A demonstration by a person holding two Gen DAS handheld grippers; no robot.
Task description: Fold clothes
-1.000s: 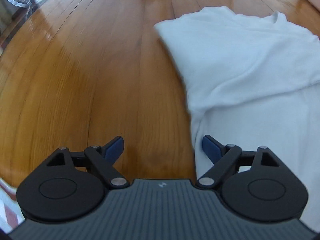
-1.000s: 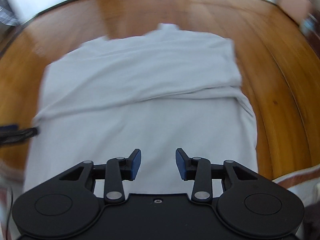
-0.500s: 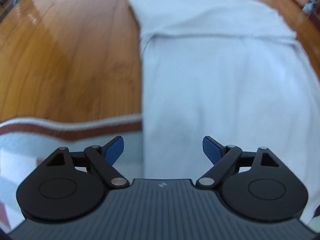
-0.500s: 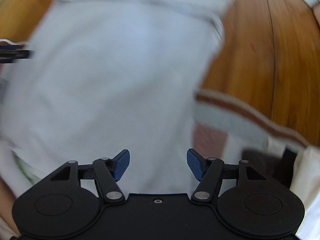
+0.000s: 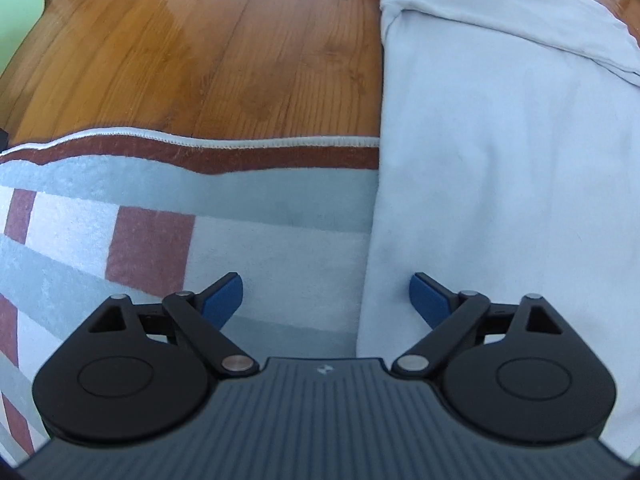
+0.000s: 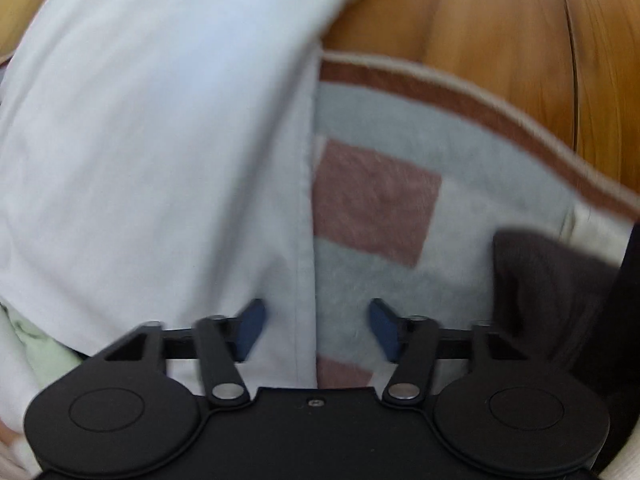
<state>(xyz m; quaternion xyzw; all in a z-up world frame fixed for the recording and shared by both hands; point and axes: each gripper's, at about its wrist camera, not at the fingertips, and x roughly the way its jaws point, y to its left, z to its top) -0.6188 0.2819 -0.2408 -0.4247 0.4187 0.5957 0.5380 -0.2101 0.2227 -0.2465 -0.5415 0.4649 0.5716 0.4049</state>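
A white T-shirt lies flat, partly on the wooden floor and partly on a rug, its sleeves folded in across the chest at the far end. My left gripper is open and empty, straddling the shirt's left edge near the hem. In the right wrist view the same shirt fills the left half. My right gripper is open and empty, straddling the shirt's right edge over the rug.
A rug with grey, white and brick-red blocks and a brown border lies under the shirt's lower part; it also shows in the right wrist view. Wooden floor lies beyond. A dark garment lies at right, pale green cloth at left.
Both grippers have pulled back from the shirt's upper part toward its hem end and dropped low over the rug. Each now sits at one side edge. The right jaws have opened wider.
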